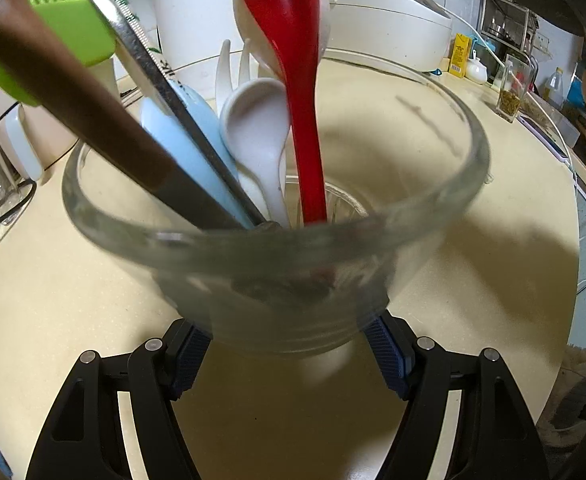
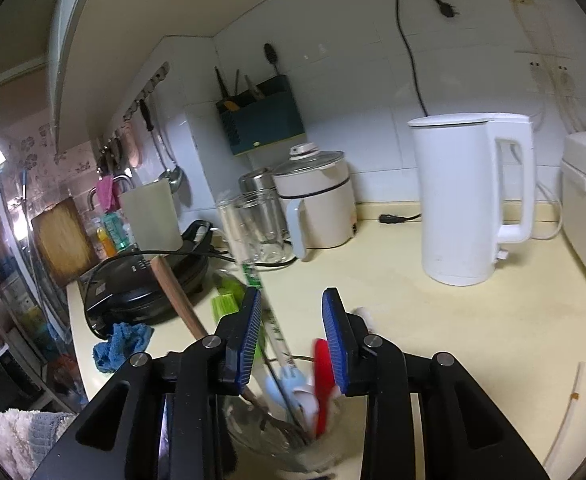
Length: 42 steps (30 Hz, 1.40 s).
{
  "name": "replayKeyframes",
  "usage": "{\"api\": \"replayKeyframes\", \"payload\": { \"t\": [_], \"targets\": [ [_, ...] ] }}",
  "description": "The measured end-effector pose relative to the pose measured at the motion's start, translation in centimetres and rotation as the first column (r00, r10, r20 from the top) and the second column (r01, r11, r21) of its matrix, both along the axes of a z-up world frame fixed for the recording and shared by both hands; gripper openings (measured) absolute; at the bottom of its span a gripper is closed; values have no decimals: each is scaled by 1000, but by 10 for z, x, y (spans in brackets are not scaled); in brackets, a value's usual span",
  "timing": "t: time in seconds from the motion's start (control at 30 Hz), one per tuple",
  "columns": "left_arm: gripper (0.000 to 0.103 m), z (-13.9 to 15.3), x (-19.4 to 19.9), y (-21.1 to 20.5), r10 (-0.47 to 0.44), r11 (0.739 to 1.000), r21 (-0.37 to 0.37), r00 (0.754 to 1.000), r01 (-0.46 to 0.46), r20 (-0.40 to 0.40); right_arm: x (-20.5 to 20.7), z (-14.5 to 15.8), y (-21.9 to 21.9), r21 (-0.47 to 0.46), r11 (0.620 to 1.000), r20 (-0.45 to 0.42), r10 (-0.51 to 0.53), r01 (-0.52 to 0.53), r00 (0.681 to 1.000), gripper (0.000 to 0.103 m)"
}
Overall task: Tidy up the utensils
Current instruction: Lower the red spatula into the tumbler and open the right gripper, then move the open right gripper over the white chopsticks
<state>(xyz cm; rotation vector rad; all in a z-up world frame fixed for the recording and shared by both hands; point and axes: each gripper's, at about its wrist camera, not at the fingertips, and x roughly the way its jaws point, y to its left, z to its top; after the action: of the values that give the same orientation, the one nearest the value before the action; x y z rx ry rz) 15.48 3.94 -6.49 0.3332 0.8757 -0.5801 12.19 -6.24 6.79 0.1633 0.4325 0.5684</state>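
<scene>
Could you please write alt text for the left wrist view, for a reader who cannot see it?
The left gripper clamps the base of a clear glass bowl on a cream counter. Standing in it are a red spoon, white spoon, pale blue utensil and wooden-handled tool.

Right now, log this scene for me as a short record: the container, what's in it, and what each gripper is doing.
container: glass bowl on the cream countertop
contents: red spoon, white spoon, light blue spoon, wooden-handled utensil, all leaning upright
left gripper: pads pressed on the bowl's base
right gripper: above the bowl, jaws apart, nothing gripped
behind: white kettle
</scene>
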Motion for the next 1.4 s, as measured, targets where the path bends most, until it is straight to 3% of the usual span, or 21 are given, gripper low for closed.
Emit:
{"api": "replayKeyframes", "payload": {
  "t": [0.23, 0.4, 0.6, 0.83, 1.23, 1.4],
  "targets": [
    [77, 0, 1, 0, 0, 1000, -3, 1000, 0, -3, -6, -3, -30, -85, 991, -30, -101, 98, 994, 32],
    [77, 0, 1, -1, 0, 1000, -4, 1000, 0, -4, -3, -22, -57, -177, 965, -88, -214, 196, 973, 32],
    [77, 0, 0, -2, 0, 1000, -2, 1000, 0, -2, 2, -52, -73, -302, 912, -57, -307, 277, 950, 32],
    [77, 1, -1, -1, 0, 1000, -2, 1000, 0, -1, 7, -73, -73, -377, 865, -18, -365, 332, 931, 32],
    [77, 1, -3, 1, 0, 1000, 1, 1000, 0, 2, -4, -72, -116, -341, 828, -1, -474, 445, 881, 32],
    [78, 0, -6, 0, 0, 1000, 2, 1000, 0, 3, -8, -73, -163, -251, 816, -99, -556, 520, 825, 32]
  ]
}}
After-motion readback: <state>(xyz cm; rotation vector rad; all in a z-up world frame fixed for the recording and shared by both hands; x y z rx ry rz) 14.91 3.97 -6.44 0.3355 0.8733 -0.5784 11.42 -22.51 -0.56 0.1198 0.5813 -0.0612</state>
